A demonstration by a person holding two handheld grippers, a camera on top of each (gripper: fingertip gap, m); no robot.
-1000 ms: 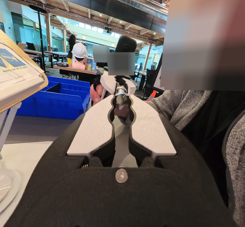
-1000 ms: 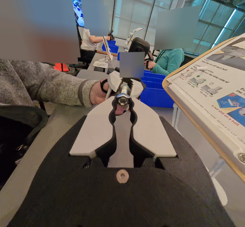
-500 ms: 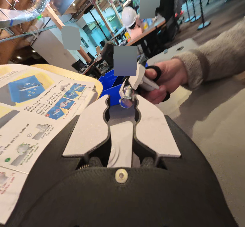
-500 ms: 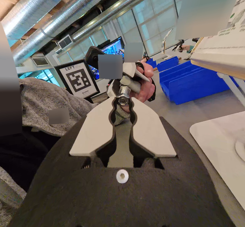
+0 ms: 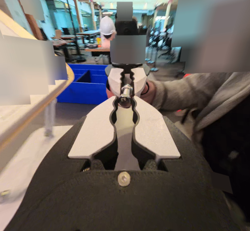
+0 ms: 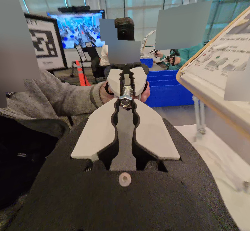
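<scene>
A blue bin (image 5: 82,90) sits on the grey bench (image 6: 175,115) behind two facing grippers. The left gripper (image 5: 124,101) clamps the bolt (image 5: 125,100) head; the right gripper (image 6: 125,102) clamps its nut (image 6: 125,98), likely for unscrewing. Half a second ago both views were tilted; now they are level.

Each gripper is built alike: a broad, rough-textured black body (image 5: 121,204) with a round silver screw (image 5: 124,178) set at its centre, a small coil spring (image 5: 85,168) showing in a slot beside it, and two flat white fingers (image 5: 94,132) edged with wavy black rubber pads (image 6: 115,116). The right gripper's centre fastener (image 6: 124,179) is pale and washer-like. A black camera block (image 6: 125,28) sits atop the facing left gripper (image 6: 126,84). The person wears a fuzzy grey fleece sleeve (image 6: 60,96) with a darker cuff band (image 6: 93,97), over dark clothing (image 5: 223,136).
</scene>
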